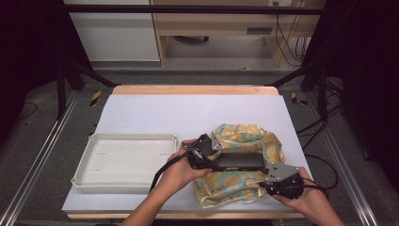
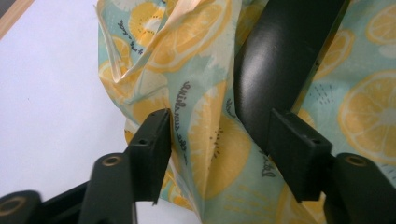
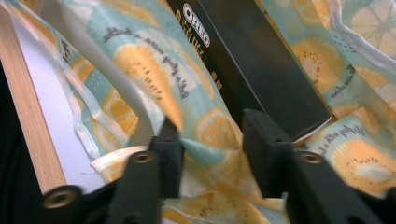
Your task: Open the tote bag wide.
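left gripper (image 2: 212, 140): open over cloth (image 2: 205, 93) | right gripper (image 3: 210, 140): pinching cloth beside black box (image 3: 266, 60)

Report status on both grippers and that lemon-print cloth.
Left gripper and right gripper astride folds of lemon-print cloth, grip unconfirmed. Black Oreo box lies on it. Nothing blocking.

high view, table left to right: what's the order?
White tray → left gripper at the left end of the black box → black box lying on the lemon-print cloth → right gripper at the cloth's near right corner.
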A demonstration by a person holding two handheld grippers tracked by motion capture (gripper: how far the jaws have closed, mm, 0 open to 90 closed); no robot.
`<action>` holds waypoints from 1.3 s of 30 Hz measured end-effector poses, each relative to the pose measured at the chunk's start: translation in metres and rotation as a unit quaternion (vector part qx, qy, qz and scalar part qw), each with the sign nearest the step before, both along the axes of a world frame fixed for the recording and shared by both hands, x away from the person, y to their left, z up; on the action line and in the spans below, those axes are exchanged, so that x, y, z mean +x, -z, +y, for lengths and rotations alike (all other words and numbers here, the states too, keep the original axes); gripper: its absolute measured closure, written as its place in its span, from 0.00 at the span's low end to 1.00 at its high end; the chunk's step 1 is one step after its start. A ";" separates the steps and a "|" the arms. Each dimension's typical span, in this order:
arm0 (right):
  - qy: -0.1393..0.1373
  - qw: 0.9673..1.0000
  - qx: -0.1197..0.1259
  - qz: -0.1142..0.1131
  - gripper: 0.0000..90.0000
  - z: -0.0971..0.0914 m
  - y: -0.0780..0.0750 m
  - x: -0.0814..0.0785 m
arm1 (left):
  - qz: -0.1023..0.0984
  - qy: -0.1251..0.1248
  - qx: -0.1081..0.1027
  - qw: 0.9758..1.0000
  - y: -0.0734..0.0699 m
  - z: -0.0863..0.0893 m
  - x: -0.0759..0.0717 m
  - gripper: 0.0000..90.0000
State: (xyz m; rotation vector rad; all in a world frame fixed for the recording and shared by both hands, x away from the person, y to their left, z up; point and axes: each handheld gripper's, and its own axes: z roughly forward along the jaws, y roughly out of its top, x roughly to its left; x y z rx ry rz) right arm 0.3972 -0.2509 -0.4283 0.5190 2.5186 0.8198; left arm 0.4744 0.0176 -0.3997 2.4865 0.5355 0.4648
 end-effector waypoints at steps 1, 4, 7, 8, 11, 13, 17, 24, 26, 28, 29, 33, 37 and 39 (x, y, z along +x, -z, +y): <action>-0.001 1.000 0.001 0.000 0.76 0.000 0.000 -0.001 | -0.001 0.000 0.002 1.000 0.000 0.000 0.000 0.53; -0.005 1.000 0.005 0.003 0.86 -0.001 0.000 -0.002 | 0.003 0.003 0.008 1.000 0.001 0.000 0.002 0.63; -0.008 1.000 0.006 0.005 0.92 -0.002 -0.001 -0.003 | 0.003 -0.003 0.010 1.000 -0.001 0.000 0.003 0.74; -0.008 1.000 0.008 0.006 0.93 -0.002 -0.001 -0.003 | 0.000 -0.006 0.010 1.000 -0.002 0.000 0.003 0.77; -0.008 1.000 0.011 0.009 0.96 -0.003 -0.002 -0.003 | -0.010 -0.008 0.016 1.000 -0.004 0.001 0.003 0.84; -0.007 1.000 0.010 0.011 0.98 -0.004 -0.001 -0.003 | -0.019 -0.016 0.022 0.999 -0.004 0.002 0.006 0.88; -0.008 1.000 0.009 0.022 0.99 -0.005 0.002 -0.004 | -0.020 -0.033 0.019 0.999 -0.001 0.006 0.014 0.94; -0.003 0.999 0.005 0.046 1.00 -0.009 0.015 -0.005 | -0.007 -0.052 0.023 0.998 0.009 0.013 0.031 0.95; -0.002 0.999 0.004 0.050 1.00 -0.010 0.018 -0.006 | -0.001 -0.055 0.022 0.998 0.012 0.014 0.034 0.96; 0.001 0.999 0.006 0.053 1.00 -0.012 0.022 -0.006 | 0.008 -0.052 0.027 0.998 0.016 0.015 0.038 0.98; 0.002 0.998 0.007 0.055 1.00 -0.013 0.023 -0.006 | 0.010 -0.052 0.030 0.998 0.016 0.015 0.039 0.99; 0.004 0.998 0.009 0.062 1.00 -0.015 0.026 -0.007 | 0.016 -0.059 0.030 0.998 0.019 0.016 0.045 0.99; 0.002 0.998 0.004 0.067 1.00 -0.015 0.028 -0.008 | 0.018 -0.067 0.036 0.997 0.023 0.017 0.051 0.99; 0.002 0.998 0.005 0.070 1.00 -0.016 0.029 -0.010 | 0.020 -0.070 0.039 0.997 0.025 0.018 0.054 0.99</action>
